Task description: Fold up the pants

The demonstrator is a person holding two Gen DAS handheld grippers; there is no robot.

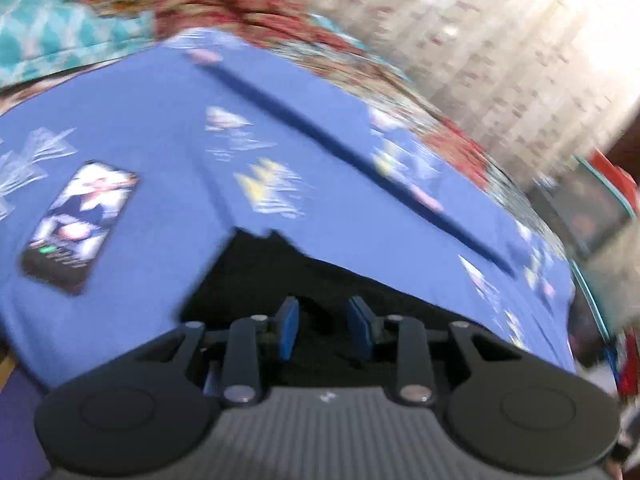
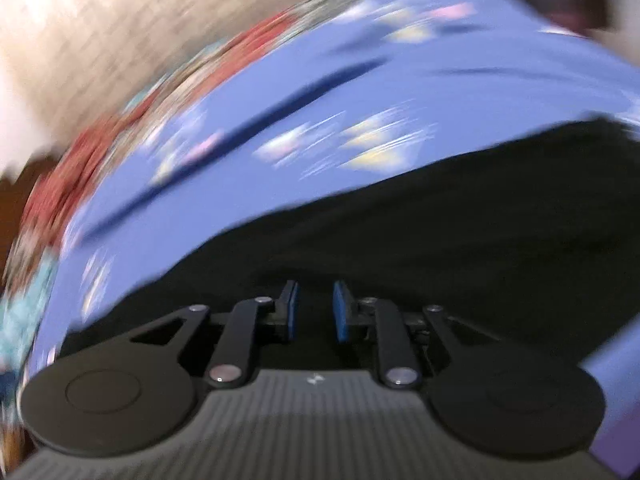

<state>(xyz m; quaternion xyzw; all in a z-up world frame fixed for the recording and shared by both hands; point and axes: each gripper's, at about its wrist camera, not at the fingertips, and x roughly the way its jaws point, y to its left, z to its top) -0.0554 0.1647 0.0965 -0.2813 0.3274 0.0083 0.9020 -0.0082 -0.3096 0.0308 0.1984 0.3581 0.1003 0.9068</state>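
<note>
Blue sheet [image 1: 152,120] | black pants [image 1: 320,280] under both tongs [image 1: 323,322] [image 2: 314,308] | both parted, empty

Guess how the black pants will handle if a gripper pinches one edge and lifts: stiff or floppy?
Probably floppy: the black pants lie flat, following the blue sheet with a soft, uneven edge. Likely light, looking like thin cloth, though blur hides the weave. The unpinched part would probably drag and wrinkle the sheet. Both grippers, left and right, are open above the pants.
</note>
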